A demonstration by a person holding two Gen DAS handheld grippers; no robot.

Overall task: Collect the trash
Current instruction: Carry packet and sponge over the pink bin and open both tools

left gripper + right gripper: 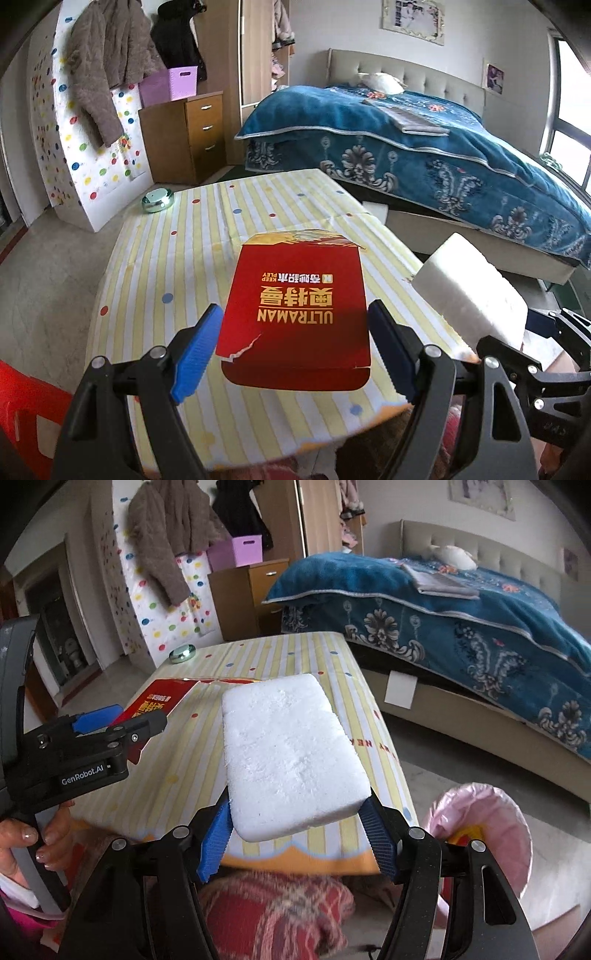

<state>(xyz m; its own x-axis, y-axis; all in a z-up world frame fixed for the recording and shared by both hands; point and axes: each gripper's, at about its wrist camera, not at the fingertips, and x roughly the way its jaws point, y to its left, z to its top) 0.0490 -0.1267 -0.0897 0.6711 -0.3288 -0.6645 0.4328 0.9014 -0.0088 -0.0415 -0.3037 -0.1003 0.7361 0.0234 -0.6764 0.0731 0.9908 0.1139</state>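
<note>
**Both grippers loaded over the striped table**

Blue-padded fingers point(214, 843) of the right gripper point(297, 840) press against the two long sides of a white foam block point(291, 753), which juts forward from them, raised above the near edge of the table point(325, 653). Its pebbly top face is turned up toward the camera. Below and to the right of the table's near right corner stands a bin with a pink liner point(495, 834), its mouth open, something yellow and red showing inside.

At the left, the left gripper point(295, 350) has its pads point(195, 354) closed on the sides of a red "ULTRAMAN" carton point(295, 314). That carton is flattened and torn along its near edge and at its far end, and it sits over the middle of the yellow-striped cloth; whether its underside touches the cloth cannot be told. From this camera the foam block point(469, 291) hangs out past the table's right edge.

Near the far left corner of the table rests a small shiny green round object point(158, 199). Behind the table are a bed under a blue blanket point(424, 147) and a wooden drawer unit point(195, 136).
</note>
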